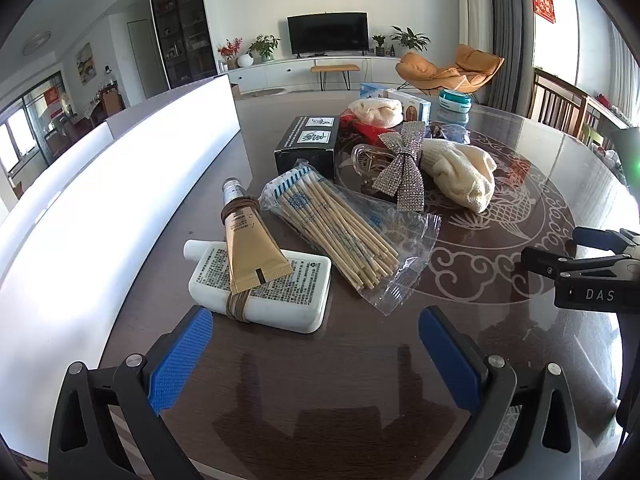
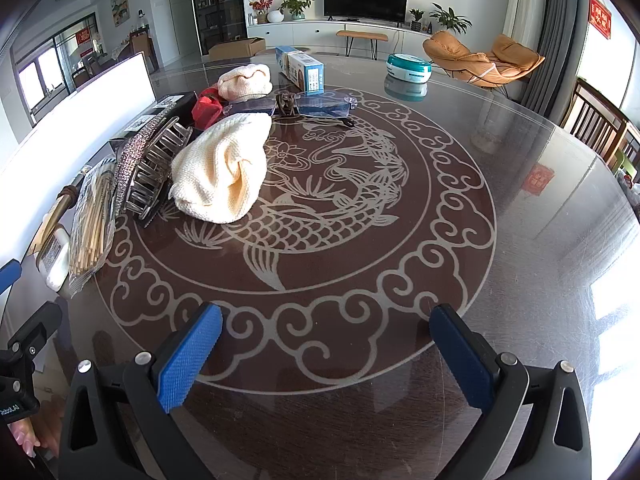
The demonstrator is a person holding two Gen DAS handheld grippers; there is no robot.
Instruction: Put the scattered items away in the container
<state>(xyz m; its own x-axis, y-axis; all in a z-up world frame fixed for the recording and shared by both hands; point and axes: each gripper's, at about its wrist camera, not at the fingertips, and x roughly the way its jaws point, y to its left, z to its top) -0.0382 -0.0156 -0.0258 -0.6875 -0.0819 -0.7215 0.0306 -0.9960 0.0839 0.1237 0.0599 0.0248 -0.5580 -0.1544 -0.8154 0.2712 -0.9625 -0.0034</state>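
You've packed nothing yet: both tongs, left (image 1: 316,356) and right (image 2: 326,356), gape empty, bottle (image 1: 260,286), swabs (image 1: 332,228), cloths (image 2: 224,168) all on surface (image 2: 500,280), white container (image 1: 120,184) alongside

Left gripper (image 1: 316,352) and right gripper (image 2: 326,354) wide open, angled downward.

The letters "DAS" stand in white on the black body of the right gripper (image 1: 588,276) at the edge of the left wrist view. The white flat bottle (image 1: 260,284) carries dense printed text too small to read, and the blue-and-white carton (image 2: 306,72) and the red wall hanging (image 1: 543,3) bear characters that cannot be made out.
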